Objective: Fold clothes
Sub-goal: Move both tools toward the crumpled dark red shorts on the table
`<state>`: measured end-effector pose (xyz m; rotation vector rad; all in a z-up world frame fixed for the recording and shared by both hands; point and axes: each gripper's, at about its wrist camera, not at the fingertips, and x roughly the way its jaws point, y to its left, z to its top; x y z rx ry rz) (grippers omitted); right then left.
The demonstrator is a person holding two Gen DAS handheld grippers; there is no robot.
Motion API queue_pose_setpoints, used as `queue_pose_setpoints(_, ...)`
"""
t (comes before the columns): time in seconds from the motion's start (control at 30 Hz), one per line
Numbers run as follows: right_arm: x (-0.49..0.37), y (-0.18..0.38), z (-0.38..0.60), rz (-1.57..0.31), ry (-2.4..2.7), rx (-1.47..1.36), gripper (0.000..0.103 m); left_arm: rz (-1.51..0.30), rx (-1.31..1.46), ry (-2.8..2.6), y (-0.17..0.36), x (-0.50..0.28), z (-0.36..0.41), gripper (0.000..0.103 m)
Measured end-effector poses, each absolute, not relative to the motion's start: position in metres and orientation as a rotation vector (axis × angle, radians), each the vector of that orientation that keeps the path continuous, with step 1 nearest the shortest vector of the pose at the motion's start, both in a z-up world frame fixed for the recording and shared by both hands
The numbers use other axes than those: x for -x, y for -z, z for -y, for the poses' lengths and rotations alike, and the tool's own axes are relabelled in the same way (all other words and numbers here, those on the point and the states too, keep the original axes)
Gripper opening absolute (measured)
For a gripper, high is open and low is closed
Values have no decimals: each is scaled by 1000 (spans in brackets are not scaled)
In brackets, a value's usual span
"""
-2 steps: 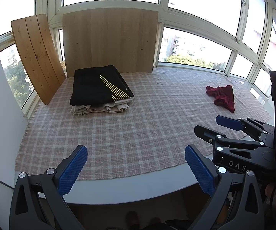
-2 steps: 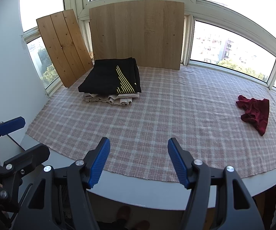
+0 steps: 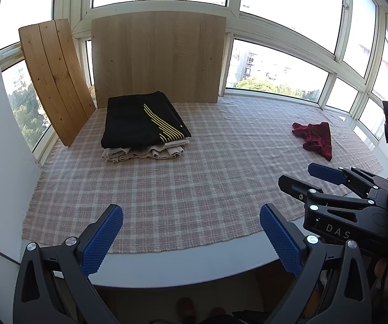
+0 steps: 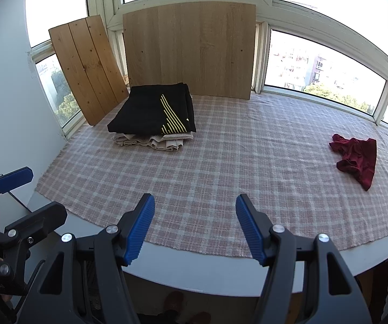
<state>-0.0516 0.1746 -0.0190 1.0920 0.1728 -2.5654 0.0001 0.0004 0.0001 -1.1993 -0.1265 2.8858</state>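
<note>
Both tongs held level at the near edge of the table [image 3: 194,267], pointing across it. Left gripper [image 3: 191,240]: jaws spread wide, nothing between the pads. Right gripper [image 4: 194,226]: likewise parted and empty. Neither touches cloth; both hang short of the checked tablecloth [image 4: 221,162], probably so the whole work surface stays in view.

Clothes, relative to the tongs:
- Far ahead and to the left of both: a neat stack, black garment with yellow stripes [image 3: 140,124] folded flat on top of a folded beige garment [image 3: 145,152]. Likely parked at the far corner, near the wooden boards [image 3: 156,56], to keep the middle free for folding.
- Ahead and well to the right: a dark red garment [image 4: 356,156], crumpled, not folded, well apart from the stack.

Judgement: the red piece is the one item not lying as the task wants. It sits nearer the right gripper. The open middle of the cloth looks suited for spreading it.
</note>
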Motion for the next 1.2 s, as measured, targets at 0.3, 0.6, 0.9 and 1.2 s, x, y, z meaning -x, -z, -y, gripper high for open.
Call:
queue_pose_setpoints(0.3, 57, 10, -185, -142, 2616, -1070, 62, 177, 1219, -2901, 2, 4, 9, 102)
queue_pose_setpoints(0.6, 56, 10, -185, -140, 2643, -1080, 62, 195, 1197, -2908, 4, 2, 13, 102)
queue_pose_setpoints(0.9, 58, 12, -186, -141, 2639, -1091, 62, 183, 1185, -2901, 6, 4, 11, 102)
queue_pose_setpoints(1.2, 61, 16, -189, -130, 2647, -1114, 62, 150, 1185, -2868, 8, 12, 2, 102)
